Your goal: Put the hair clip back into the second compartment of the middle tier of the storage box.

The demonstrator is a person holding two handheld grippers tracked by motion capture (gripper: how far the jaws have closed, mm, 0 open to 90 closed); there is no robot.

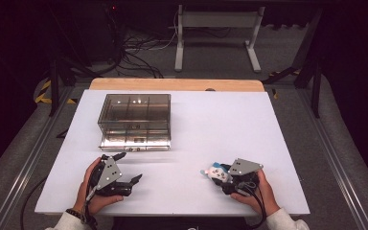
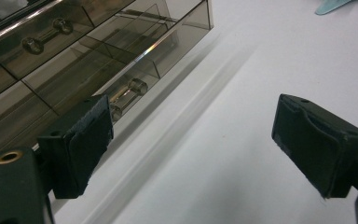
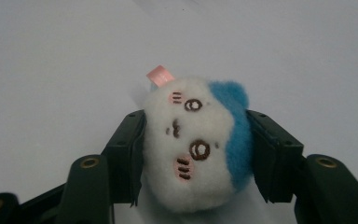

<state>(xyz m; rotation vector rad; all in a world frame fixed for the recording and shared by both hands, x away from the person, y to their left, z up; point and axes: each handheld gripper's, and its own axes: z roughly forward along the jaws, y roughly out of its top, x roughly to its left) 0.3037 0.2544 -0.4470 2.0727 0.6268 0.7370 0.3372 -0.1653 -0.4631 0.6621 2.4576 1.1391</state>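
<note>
The right gripper (image 3: 193, 154) pinches the plush toy (image 3: 198, 147) between its jaws; soft fur could slip. The left gripper (image 2: 191, 149) has its jaws spread, empty.

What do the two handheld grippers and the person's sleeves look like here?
Both the left gripper and the right gripper are black, each topped by a grey three-cornered plate with dark dots. The jaws carry black pads. A black cable trails from each. Sleeves are white, with a dark band at the left wrist.

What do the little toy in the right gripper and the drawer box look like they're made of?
Toy: soft plush, fuzzy white and blue pile, stitched face, pink fabric tag. Drawer box: probably smoked clear plastic, glossy; dividers show through its walls, and the handles look clear with shiny, perhaps metal, ends.
</note>
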